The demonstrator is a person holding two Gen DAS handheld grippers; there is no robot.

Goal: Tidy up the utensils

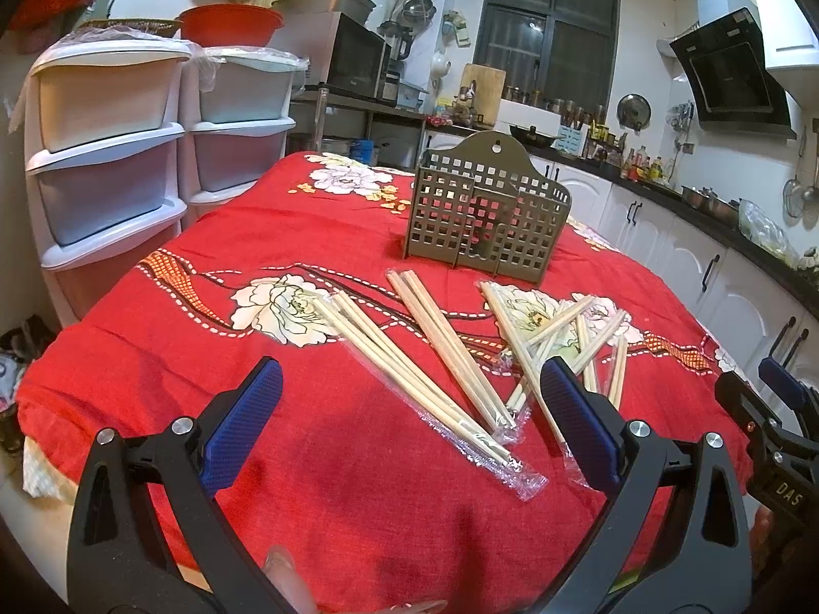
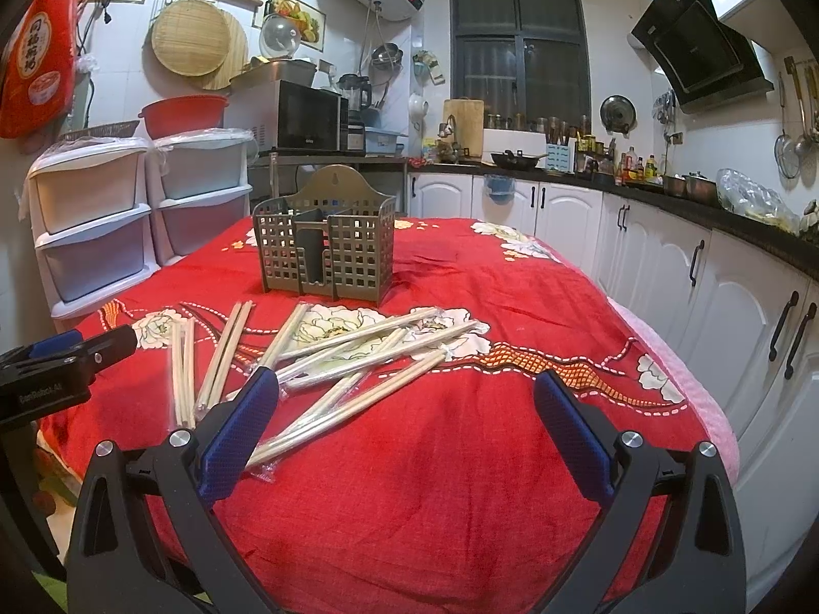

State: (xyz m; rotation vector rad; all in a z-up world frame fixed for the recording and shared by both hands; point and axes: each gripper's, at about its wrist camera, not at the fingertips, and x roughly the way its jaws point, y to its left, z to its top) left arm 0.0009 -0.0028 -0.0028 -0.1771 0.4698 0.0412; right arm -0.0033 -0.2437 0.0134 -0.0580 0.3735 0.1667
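Several pairs of wooden chopsticks (image 1: 450, 353), most in clear plastic sleeves, lie scattered on the red flowered tablecloth (image 1: 205, 256). They also show in the right wrist view (image 2: 348, 358). A brown perforated utensil holder (image 1: 486, 215) stands upright behind them; it also shows in the right wrist view (image 2: 327, 250). My left gripper (image 1: 409, 389) is open and empty, hovering just before the chopsticks. My right gripper (image 2: 407, 394) is open and empty, to the right of the pile, with its left finger (image 2: 240, 424) over some chopstick ends.
Plastic drawer units (image 1: 112, 153) stand left of the table. White kitchen cabinets (image 2: 716, 297) and a cluttered counter run along the right. The right gripper shows at the right edge of the left wrist view (image 1: 783, 409).
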